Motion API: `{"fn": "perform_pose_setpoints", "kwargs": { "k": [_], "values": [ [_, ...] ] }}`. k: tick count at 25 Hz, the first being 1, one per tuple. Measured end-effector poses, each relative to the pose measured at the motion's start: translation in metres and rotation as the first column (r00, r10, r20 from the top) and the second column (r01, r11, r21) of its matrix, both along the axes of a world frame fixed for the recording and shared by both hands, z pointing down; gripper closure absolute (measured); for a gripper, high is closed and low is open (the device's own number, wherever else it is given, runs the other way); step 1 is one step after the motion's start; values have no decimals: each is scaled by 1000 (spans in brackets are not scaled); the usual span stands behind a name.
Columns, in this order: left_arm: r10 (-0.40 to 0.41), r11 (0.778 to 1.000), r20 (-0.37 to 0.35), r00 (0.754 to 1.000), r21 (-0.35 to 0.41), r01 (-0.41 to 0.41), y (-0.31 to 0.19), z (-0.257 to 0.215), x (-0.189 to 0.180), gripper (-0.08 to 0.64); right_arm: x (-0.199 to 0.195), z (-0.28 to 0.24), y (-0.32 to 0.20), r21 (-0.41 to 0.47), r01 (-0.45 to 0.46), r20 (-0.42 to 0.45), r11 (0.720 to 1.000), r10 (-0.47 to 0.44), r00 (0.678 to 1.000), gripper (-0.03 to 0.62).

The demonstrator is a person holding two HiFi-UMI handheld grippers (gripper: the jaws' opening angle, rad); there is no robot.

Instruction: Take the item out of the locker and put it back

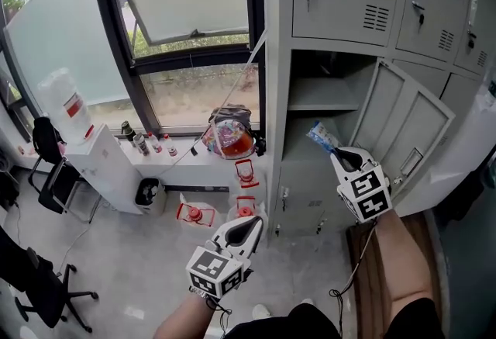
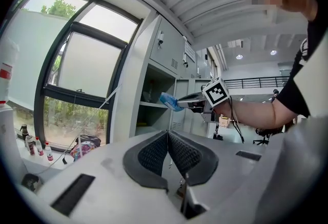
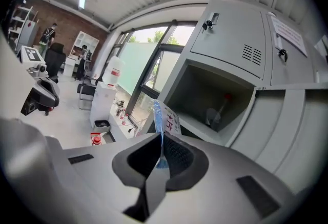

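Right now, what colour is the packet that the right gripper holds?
The packet is blue; the left gripper view shows it best.

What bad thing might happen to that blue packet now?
1. The right gripper pinches the thin blue packet by one end only, so it might slip out and drop to the floor.
2. The packet sticks out ahead of the jaws, so if it goes into the locker it might catch the shelf edge and bend.
3. The open locker door stands close beside the gripper and might get knocked.
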State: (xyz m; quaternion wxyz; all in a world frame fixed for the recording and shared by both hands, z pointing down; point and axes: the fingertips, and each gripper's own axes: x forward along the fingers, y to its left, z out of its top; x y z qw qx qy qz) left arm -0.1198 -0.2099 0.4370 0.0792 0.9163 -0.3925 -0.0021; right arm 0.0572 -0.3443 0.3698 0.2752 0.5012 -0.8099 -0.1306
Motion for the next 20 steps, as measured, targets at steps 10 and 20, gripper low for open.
{"fn": "perform_pose_setpoints", "kwargs": {
  "k": [10,20],
  "values": [
    [-6,1000,8,1000,19,6,-37,-5,0,543,9,-19,-84,6,-39,-113,999,39,993,522],
    [-52,998,5,999,34,52,-95,-16,9,543,19,-17,-177,-25,-43,-209,999,37,977,522]
  ]
}}
